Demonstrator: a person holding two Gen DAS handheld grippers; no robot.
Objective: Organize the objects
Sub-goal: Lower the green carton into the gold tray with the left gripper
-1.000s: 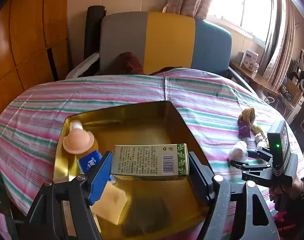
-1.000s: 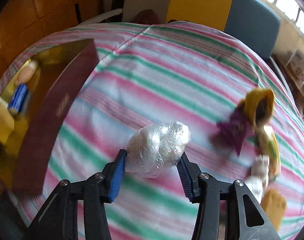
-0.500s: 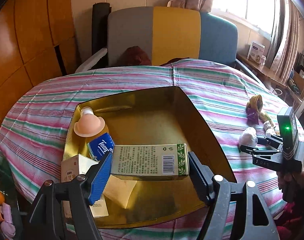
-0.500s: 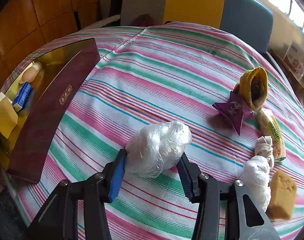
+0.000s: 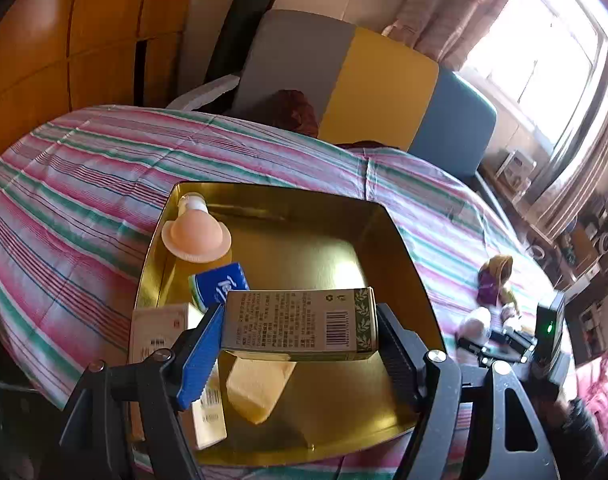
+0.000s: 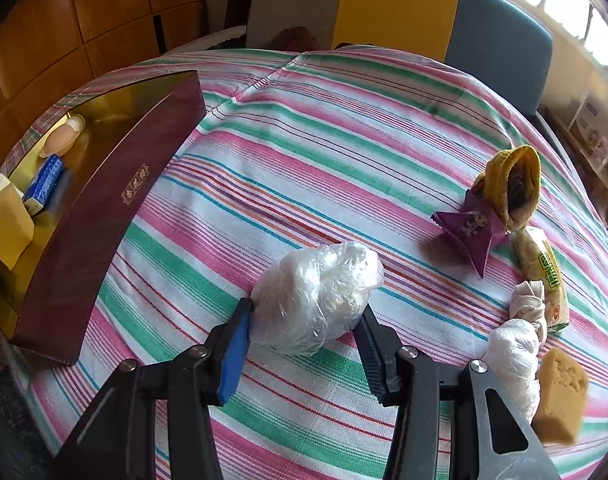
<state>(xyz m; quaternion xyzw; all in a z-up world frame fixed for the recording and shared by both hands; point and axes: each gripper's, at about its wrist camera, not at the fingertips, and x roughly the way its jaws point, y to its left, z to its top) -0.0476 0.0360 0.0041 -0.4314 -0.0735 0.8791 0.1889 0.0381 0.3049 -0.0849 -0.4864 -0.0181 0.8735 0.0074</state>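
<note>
Carton (image 5: 300, 325) first: a small printed box with a barcode and a leaf-patterned end, clamped end to end between the pads of my left gripper (image 5: 300, 334), hanging over the middle of the gold-lined tray (image 5: 388, 216). I judge it light and fairly stiff, but thin card dents, so holding it at the two ends where the folds brace it seems right; the glossy print could slip if I ease off

Wrapped bundle (image 6: 316, 298) next: something whitish balled up in clear crinkled film, pinched across its middle by my right gripper (image 6: 304, 334), close over the striped tablecloth (image 6: 344, 128); whether it rests on the cloth I cannot tell. It reads as soft and light, and the film is likely slick, so a grip across the fattest part suits it

Already in the tray: a peach dome-capped bottle (image 5: 196, 236), a blue tissue pack (image 5: 218, 286), a pale upright box (image 5: 160, 328) and a yellow block (image 5: 256, 386). From outside, the tray's wall is maroon with gilt characters

Loose on the cloth, well apart from the tray: a purple wrapped sweet (image 6: 472, 228), a yellow knitted piece (image 6: 512, 184), a green-lettered snack bar (image 6: 544, 276), a second film-wrapped bundle (image 6: 512, 356), a tan block (image 6: 560, 396)

Room: grey, yellow and blue chair back (image 5: 368, 80) behind the table, wood panelling on one side, bright curtained window (image 5: 536, 52) on the other
</note>
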